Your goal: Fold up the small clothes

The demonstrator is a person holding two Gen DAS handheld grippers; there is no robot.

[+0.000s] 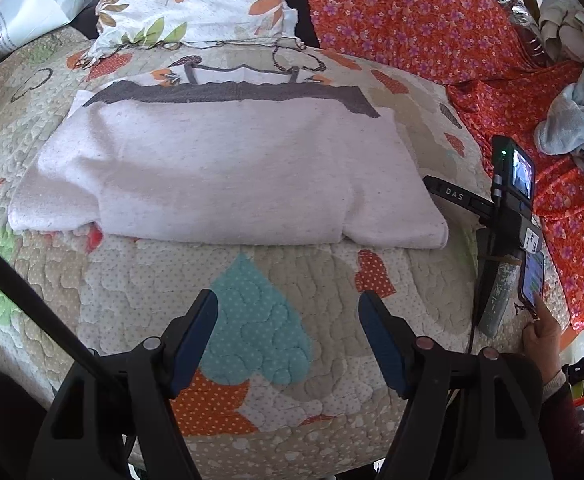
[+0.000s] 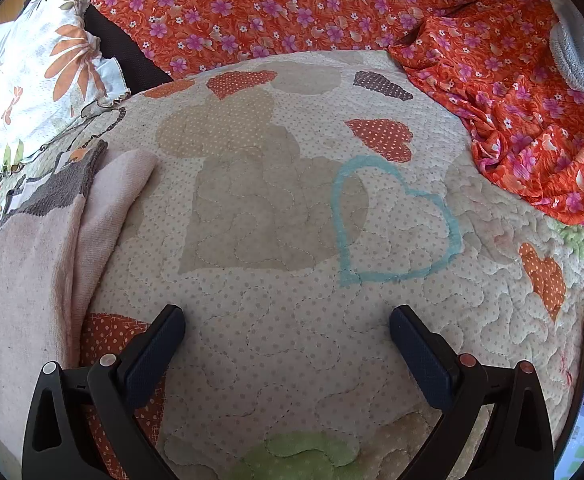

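Left wrist view shows the folded pale pink garment lying flat on the heart-patterned quilt, just ahead of the left gripper, whose fingers are spread wide and empty, while the right gripper hovers equally wide over bare quilt beside the garment

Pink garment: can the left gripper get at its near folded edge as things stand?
Probably yes. The left gripper is open and empty, aimed at the pink garment, with only bare quilt between its fingertips and the near edge. Nothing lies in the way.

A heart-patterned quilt carries a folded pale garment and orange floral cloth.
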